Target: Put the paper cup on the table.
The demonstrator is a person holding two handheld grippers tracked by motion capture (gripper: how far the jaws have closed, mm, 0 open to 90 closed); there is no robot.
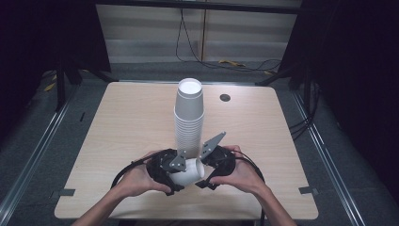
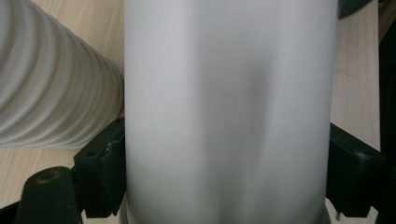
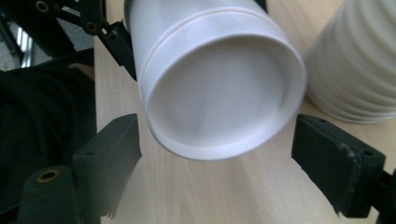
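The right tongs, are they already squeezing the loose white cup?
No: the right tongs stand open, both jaws clear of the white cup, which the left tongs hold.

cup [image 3: 219,88] smooth matt white paper; table [image 1: 136,122] pale wood-grain laminate; jaws matt black plastic

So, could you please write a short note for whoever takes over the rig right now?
Left tool: shut on a single white cup, held sideways just above the table, its jaws pressing the cup's sides.
Right tool: open, its jaws either side of the cup's closed base without touching it.
Stack of cups: upside down at mid-table, right behind the two tools.
Done: one cup is apart from the stack and in the left tool.
Left: probably the right tool closes on the cup's base to take it or help place it; where the cup goes next cannot be told.
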